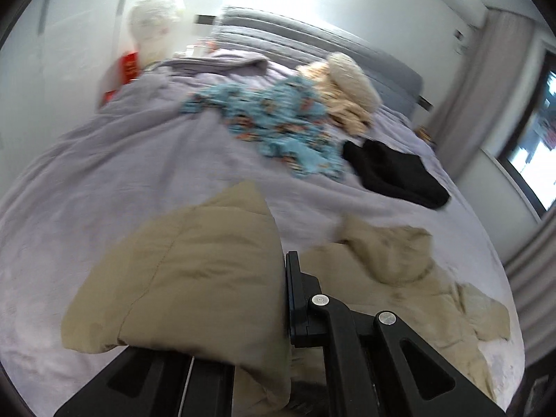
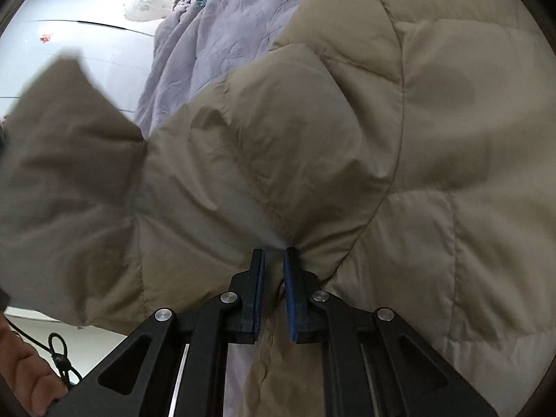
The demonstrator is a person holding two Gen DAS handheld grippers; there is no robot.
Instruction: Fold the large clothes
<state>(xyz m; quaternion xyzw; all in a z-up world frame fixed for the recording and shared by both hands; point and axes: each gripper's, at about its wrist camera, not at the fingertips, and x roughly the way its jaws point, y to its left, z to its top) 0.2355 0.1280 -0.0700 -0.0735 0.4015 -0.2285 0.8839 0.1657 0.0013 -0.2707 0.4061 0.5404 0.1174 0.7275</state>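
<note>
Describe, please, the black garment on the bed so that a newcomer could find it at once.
Start from the bed with the lilac cover and its grey padded headboard. Toward the window side, just past the blue floral garment, lies the black garment, flat on the cover. It is the only plain black item, smaller than the beige quilted jacket nearby.

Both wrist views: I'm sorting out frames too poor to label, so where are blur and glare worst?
Left wrist view: motion smear over the floral garment and black garment, glare blowing out the wall above the headboard. Right wrist view: mostly sharp, only the beige jacket flap at left smeared.
</note>
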